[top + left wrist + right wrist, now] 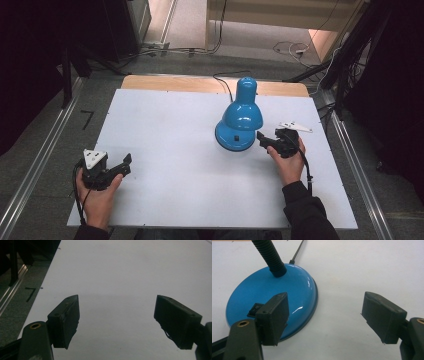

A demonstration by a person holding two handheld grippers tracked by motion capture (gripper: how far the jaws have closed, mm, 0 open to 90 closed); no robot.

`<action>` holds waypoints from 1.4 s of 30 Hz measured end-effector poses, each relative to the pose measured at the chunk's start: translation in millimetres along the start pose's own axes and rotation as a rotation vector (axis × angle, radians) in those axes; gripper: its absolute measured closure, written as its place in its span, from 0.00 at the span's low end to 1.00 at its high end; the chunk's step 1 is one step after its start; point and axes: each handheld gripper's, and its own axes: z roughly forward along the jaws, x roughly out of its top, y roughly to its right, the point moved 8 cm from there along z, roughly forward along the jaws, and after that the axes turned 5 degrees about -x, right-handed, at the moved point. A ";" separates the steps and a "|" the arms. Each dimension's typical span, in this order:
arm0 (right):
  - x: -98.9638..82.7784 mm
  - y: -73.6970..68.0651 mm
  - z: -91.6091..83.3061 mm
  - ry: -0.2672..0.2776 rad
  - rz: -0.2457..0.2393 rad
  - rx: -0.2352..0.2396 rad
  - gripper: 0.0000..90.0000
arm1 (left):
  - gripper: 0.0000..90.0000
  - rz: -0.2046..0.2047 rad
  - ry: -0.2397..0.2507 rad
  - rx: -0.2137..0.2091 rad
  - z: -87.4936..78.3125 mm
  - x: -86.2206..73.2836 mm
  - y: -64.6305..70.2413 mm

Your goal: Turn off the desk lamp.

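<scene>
On the white worktop (175,165) stands a blue desk lamp (240,117), right of the middle and toward the far side, with its round base (234,137) flat on the surface and its shade (243,112) leaning over the base in the high view. A black cord (223,84) runs from the lamp toward the far edge. Just beside the base, on its right, the right hand-held gripper (261,138) sits low over the worktop, held in the person's right hand (289,162), which wears a dark sleeve. Its jaws stand wide apart and hold nothing; in the right gripper view (324,317) one jaw overlaps the rim of the glossy base, near a small black rocker switch (255,310), while the other jaw is over bare surface. A black ribbed neck (270,257) rises from the top of the base in that view. The left hand-held gripper (124,165) is well apart from the lamp, near the front left corner of the worktop, in the person's left hand (97,197). Its jaws are also spread wide with nothing between them, and the left gripper view (116,317) shows plain white surface ahead of them, with the grey floor (17,302) beyond the worktop's edge.
</scene>
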 end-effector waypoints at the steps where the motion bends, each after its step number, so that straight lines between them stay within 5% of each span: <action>1: -0.5 1.0 -0.7 -0.003 0.000 -0.003 0.23 | 0.24 0.001 0.000 0.001 -0.1 0.1 -0.1; 42: -12.3 34.9 -27.0 0.003 0.014 -0.025 0.21 | 0.24 -0.006 -0.004 -0.004 0.3 -0.6 -0.3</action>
